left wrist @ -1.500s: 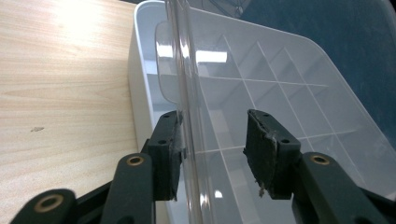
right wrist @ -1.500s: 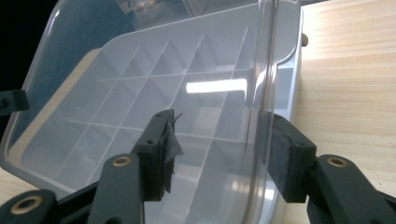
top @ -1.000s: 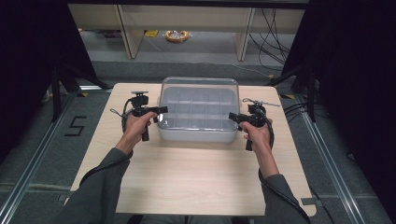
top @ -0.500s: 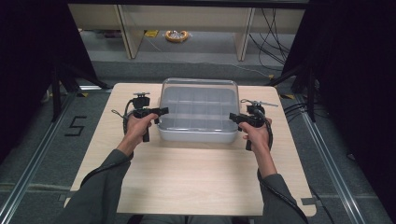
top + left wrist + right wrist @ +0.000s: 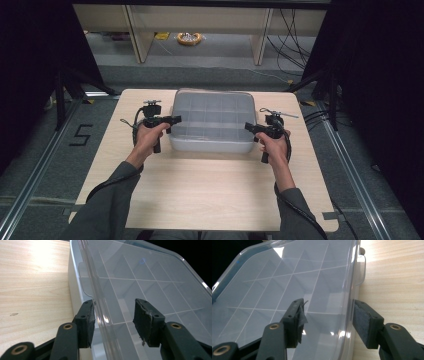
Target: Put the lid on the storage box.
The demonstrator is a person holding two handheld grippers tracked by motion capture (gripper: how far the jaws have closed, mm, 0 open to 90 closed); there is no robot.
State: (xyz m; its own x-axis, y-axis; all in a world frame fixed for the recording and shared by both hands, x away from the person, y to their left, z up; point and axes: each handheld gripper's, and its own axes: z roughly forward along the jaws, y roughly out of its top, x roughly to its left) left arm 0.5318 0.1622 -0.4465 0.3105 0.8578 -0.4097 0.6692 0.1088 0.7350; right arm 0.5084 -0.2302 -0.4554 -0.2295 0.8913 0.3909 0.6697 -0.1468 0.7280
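A clear plastic compartment box [image 5: 212,120] with its lid on stands at the middle back of the wooden table [image 5: 200,195]. My left gripper [image 5: 175,119] is at the box's left side. Its jaws have just been opening, and the lid's rim [image 5: 100,312] runs between them, with the pad [image 5: 146,320] over the lid standing apart from it. My right gripper [image 5: 248,127] is at the box's right side. Its jaws have also just been opening and stand astride the rim [image 5: 348,315] with gaps. The box [image 5: 287,285] has several empty-looking compartments.
Bare table lies in front of the box and beside both hands. Behind the table are a shelf frame [image 5: 135,30], a yellow ring-shaped object [image 5: 189,38] on the floor and cables [image 5: 295,30]. Black stand legs [image 5: 65,85] flank the table's far corners.
Both hands and the box keep nearly the same places in the high view; the right hand shifts only slightly.
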